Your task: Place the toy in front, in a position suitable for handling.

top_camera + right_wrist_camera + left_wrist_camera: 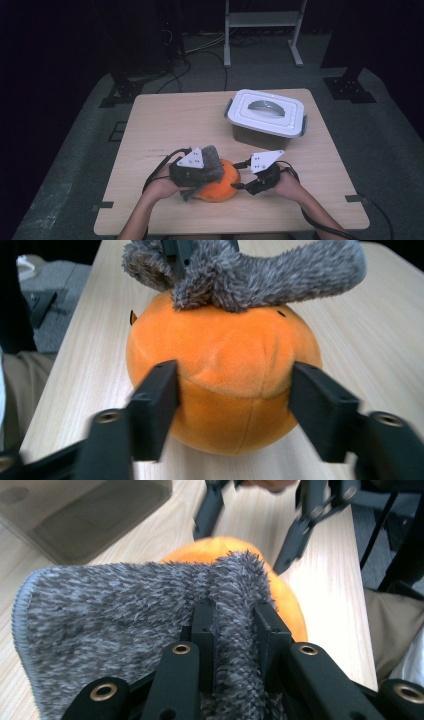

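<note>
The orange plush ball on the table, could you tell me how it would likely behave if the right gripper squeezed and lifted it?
The orange plush ball looks soft and stitched, so it would probably dent under the right gripper, whose open jaws flank it. Its fuzzy fabric should resist slipping. Being round, it might roll if nudged, though the grey cloth pinched by the left gripper lies over it.

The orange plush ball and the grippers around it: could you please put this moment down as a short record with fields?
Thing in hand: orange plush ball, resting on the wooden table
Left gripper: jaws shut on a fold of the grey fluffy cloth, which lies over the ball's top
Right gripper: jaws open, one on each side of the ball
Also on the table: lidded grey box, latched, beyond the ball
</note>
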{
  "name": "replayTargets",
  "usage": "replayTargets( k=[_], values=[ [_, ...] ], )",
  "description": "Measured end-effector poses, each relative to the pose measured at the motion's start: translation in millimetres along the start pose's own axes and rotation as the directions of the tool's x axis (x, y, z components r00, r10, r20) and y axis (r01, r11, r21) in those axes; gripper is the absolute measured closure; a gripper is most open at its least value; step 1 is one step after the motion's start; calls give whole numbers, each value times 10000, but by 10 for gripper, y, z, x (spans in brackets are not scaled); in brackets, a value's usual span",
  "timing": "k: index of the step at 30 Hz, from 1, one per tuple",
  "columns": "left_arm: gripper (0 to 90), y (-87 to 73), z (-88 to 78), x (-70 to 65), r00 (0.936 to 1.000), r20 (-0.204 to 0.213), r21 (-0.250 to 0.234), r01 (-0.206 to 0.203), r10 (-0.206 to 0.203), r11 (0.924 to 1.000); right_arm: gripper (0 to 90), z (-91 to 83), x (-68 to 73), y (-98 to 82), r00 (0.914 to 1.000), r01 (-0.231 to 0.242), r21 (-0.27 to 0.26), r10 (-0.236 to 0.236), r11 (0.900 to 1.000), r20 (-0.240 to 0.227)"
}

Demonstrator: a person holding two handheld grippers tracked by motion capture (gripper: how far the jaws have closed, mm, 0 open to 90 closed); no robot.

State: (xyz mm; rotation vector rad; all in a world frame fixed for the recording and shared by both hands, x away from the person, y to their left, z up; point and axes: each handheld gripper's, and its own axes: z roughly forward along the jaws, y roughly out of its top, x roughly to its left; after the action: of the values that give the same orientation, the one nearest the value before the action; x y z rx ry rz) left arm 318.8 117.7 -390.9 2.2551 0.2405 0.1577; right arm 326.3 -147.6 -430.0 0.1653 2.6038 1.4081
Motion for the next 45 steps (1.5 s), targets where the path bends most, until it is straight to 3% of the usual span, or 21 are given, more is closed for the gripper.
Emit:
replayTargets(
  k=[2, 3, 7, 10, 16, 27, 32, 37, 40, 45],
  values=[
    [747, 28, 14, -13, 9999, 123, -92, -30, 31, 10000, 546, 35, 17, -7, 9993, -350, 83, 349, 9994, 137],
    [748, 53, 12, -29, 9997, 212, -217, -70, 75, 9997, 577, 38, 24, -5, 9994, -281, 141, 278, 9995, 193],
    [747, 160, 25, -154, 9973, 601, -524, -402, 433, 9978, 607, 33, 49, 24, 9981, -458, 112, 453, 9989, 427],
    [747, 193, 109, -242, 9946, 538, -38, -885, 886, 9961, 612, 53, 73, 43, 9980, -485, 107, 480, 9988, 413],
    [748, 43, 83, -224, 9973, 474, -119, -560, 565, 9984, 632, 49, 71, 14, 9970, -680, 104, 676, 9976, 384],
    [746, -233, -107, -271, 9985, 363, 416, -415, 400, 9983, 637, 68, 83, 22, 9969, -692, 59, 689, 9976, 378],
    [744, -210, -100, -311, 9969, 478, 482, -654, 631, 9967, 637, 70, 107, 31, 9970, -653, 64, 650, 9978, 424],
    [745, -43, -56, -365, 9928, 812, -266, -857, 876, 9960, 637, 78, 130, 31, 9979, -544, 23, 543, 9985, 365],
    [745, -14, 53, -376, 9911, 842, 293, -1063, 1035, 9939, 638, 78, 132, 26, 9982, -491, 118, 486, 9987, 353],
    [745, -128, 57, -377, 9914, 950, 390, -937, 896, 9948, 639, 68, 133, -4, 9985, -477, 209, 471, 9986, 287]
  ],
)
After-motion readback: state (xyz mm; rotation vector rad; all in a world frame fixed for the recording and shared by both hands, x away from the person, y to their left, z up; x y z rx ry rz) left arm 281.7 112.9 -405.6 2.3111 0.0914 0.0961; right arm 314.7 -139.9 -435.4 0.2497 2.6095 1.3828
